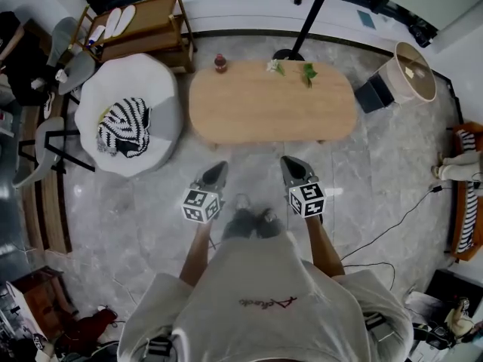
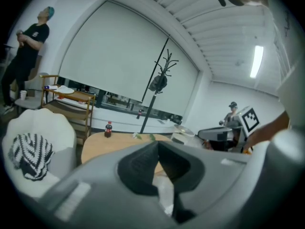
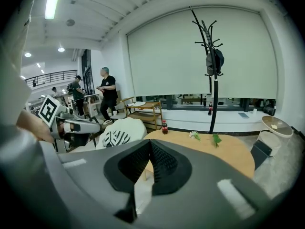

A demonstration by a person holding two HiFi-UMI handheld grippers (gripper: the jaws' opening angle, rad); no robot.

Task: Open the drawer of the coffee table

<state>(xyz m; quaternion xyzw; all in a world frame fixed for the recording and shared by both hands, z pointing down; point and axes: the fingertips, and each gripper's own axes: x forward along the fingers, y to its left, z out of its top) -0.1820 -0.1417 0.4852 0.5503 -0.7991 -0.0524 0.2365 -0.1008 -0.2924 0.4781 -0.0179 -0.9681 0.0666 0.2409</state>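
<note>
The oval wooden coffee table (image 1: pixel 272 102) stands ahead of me on the grey floor; its drawer is not visible from above. Its top also appears in the left gripper view (image 2: pixel 102 144) and the right gripper view (image 3: pixel 224 151). My left gripper (image 1: pixel 219 167) and right gripper (image 1: pixel 287 161) hover side by side just short of the table's near edge, both pointing at it. Each has its jaws shut with nothing between them. A small dark bottle (image 1: pixel 220 63), a white flower (image 1: pixel 275 67) and green leaves (image 1: pixel 309 73) lie along the table's far edge.
A white armchair (image 1: pixel 162 108) with a striped cushion (image 1: pixel 125 127) sits left of the table. A coat stand (image 1: pixel 309 13) rises behind it. A wooden shelf (image 1: pixel 143 29) is back left, a round bin (image 1: pixel 413 72) back right. A cable (image 1: pixel 400 225) runs across the floor at right.
</note>
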